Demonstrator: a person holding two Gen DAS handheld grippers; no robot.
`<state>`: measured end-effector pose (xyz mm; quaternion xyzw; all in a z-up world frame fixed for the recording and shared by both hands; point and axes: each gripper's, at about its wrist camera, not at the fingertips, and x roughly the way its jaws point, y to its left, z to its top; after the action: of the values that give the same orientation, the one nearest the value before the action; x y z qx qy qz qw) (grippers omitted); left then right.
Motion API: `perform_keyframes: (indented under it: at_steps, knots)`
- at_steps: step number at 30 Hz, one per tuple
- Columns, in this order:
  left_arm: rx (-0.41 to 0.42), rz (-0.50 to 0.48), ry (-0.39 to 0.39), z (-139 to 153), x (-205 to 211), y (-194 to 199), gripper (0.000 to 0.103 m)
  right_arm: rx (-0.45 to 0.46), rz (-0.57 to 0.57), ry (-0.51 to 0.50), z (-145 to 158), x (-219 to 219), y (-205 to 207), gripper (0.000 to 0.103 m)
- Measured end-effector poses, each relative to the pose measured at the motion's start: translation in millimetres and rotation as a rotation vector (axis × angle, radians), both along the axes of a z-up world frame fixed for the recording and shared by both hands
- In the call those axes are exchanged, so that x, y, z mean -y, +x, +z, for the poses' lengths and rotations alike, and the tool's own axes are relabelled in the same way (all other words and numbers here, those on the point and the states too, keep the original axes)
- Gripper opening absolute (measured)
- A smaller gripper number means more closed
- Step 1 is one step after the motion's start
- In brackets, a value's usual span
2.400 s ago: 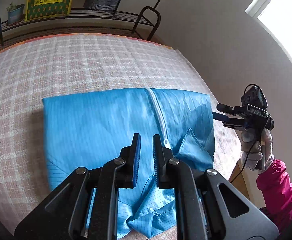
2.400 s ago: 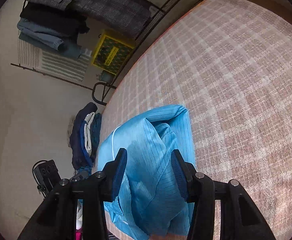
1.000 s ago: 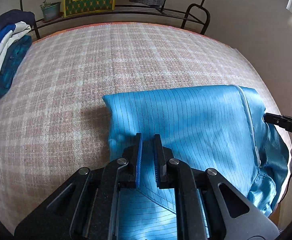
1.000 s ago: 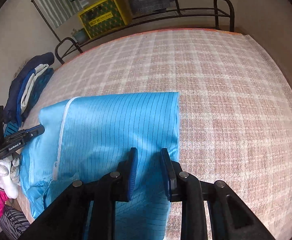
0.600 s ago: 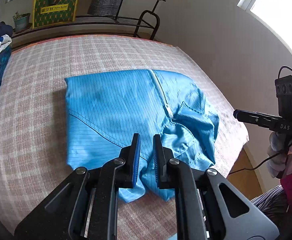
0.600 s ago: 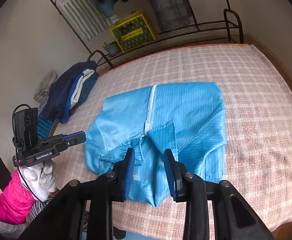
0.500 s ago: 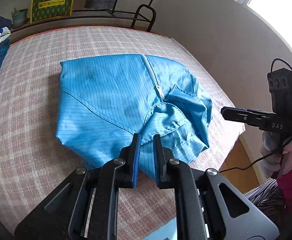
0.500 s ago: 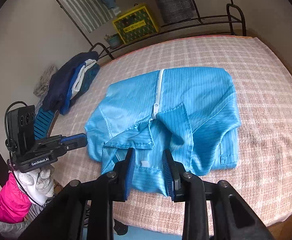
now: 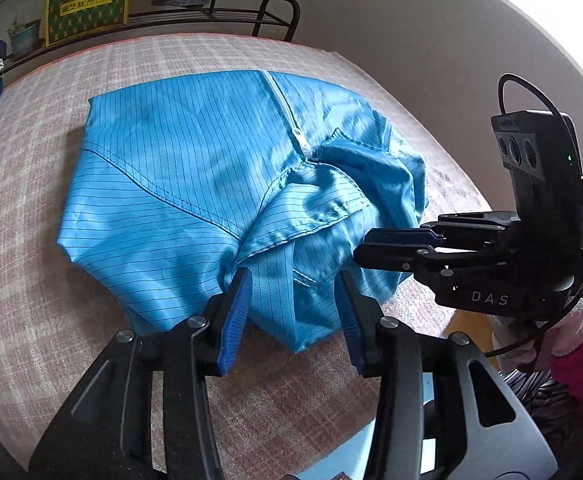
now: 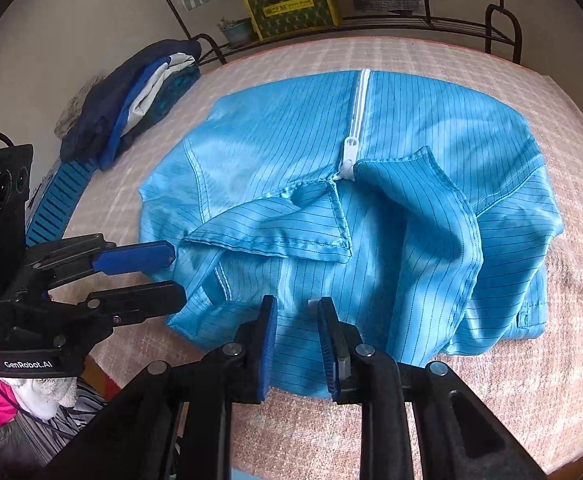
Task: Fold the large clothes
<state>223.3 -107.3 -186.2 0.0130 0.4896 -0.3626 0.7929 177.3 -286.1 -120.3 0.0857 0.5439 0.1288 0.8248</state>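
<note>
Meanwhile the blue zip-front jacket [image 9: 195, 184] lies folded and rumpled on the checked bedspread [image 9: 23, 320]. Above its near edge the left gripper [image 9: 291, 308] is opening, its pads clear of the cloth. Beside it the right gripper [image 10: 296, 344] is closing, gripping nothing.

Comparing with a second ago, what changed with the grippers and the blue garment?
Both grippers pulled back off the blue garment toward its near edge. The left gripper is opening, cloth between its jaws; the right gripper is closing slightly, gripping nothing. The garment stays folded on the checked bed cover.
</note>
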Motion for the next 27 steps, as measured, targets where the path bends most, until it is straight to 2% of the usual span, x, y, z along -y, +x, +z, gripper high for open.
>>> perform_keyframes:
  at_steps: [8, 11, 13, 15, 16, 18, 21, 24, 27]
  knots:
    - [0.098, -0.042, 0.048, -8, 10, -6, 0.042, 0.050, -0.022, 0.063, 15, 6, 23, 0.021]
    - [0.119, -0.054, 0.074, -12, 16, -8, 0.041, 0.054, -0.014, 0.058, 17, 1, 32, 0.021]
    - [0.137, -0.046, 0.094, -15, 17, -7, 0.029, 0.047, -0.015, 0.065, 13, 0, 37, 0.021]
    - [0.138, -0.038, 0.114, -19, 17, -3, 0.009, 0.043, -0.020, 0.069, 10, -1, 41, 0.021]
    - [0.127, -0.037, 0.104, -20, 14, -1, 0.005, 0.043, -0.022, 0.071, 8, -2, 44, 0.021]
    - [0.125, -0.040, 0.082, -19, 11, -1, 0.001, 0.049, -0.026, 0.091, 8, -2, 48, 0.021]
    - [0.160, -0.053, 0.067, -10, 10, -6, 0.000, 0.070, -0.025, 0.111, 14, -6, 59, 0.021]
    - [0.170, -0.069, 0.048, -2, 10, -10, 0.000, 0.086, -0.016, 0.098, 17, -14, 72, 0.023]
    - [0.184, -0.075, 0.063, -2, 11, -11, 0.000, 0.069, -0.034, 0.063, 10, -20, 87, 0.023]
